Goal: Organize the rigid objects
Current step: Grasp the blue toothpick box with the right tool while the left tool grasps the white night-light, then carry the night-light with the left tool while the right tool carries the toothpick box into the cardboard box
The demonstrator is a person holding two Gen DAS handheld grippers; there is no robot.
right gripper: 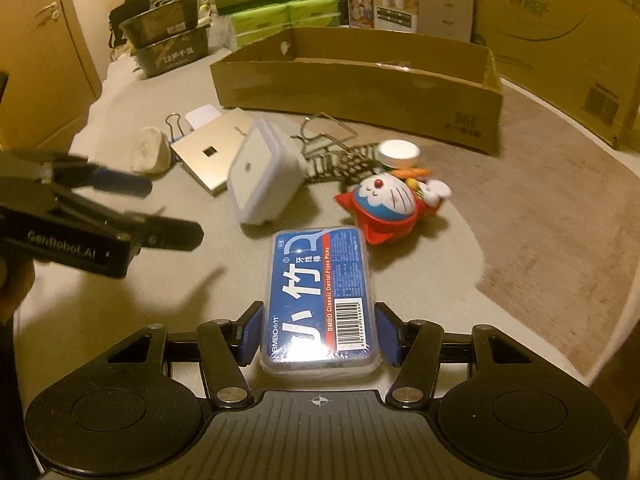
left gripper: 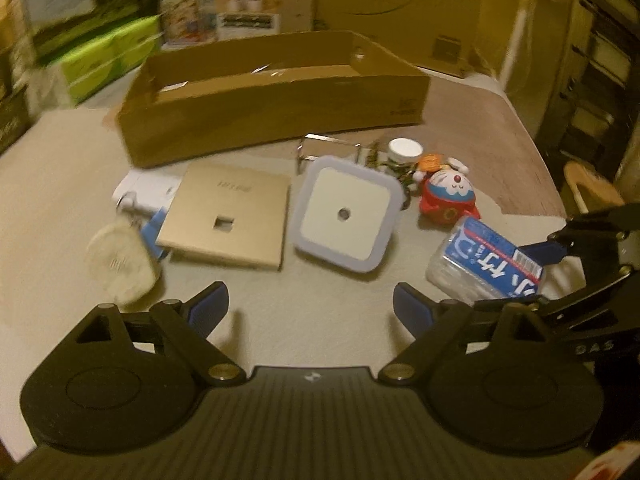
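A clear box of dental floss picks [right gripper: 316, 296] with a blue label lies on the table, and my right gripper [right gripper: 319, 332] is shut on its sides with both blue pads against it. The left wrist view shows the same floss box [left gripper: 484, 264] at the right, inside the right gripper [left gripper: 524, 276]. My left gripper [left gripper: 312, 308] stands open over bare tabletop with nothing between its fingers; in the right wrist view the left gripper [right gripper: 172, 212] hovers at the left. Ahead lie a square white night light [left gripper: 344, 216], a gold square plate [left gripper: 228, 216] and a red-and-blue cat toy [left gripper: 450, 194].
A long, shallow cardboard tray [left gripper: 272, 112] stands behind the objects. A white-capped jar [left gripper: 405, 150], wire binder clips [left gripper: 320, 148] and a pale round lump [left gripper: 120, 264] also lie on the table. Printed boxes [right gripper: 280, 4] and large cartons [right gripper: 560, 32] line the back.
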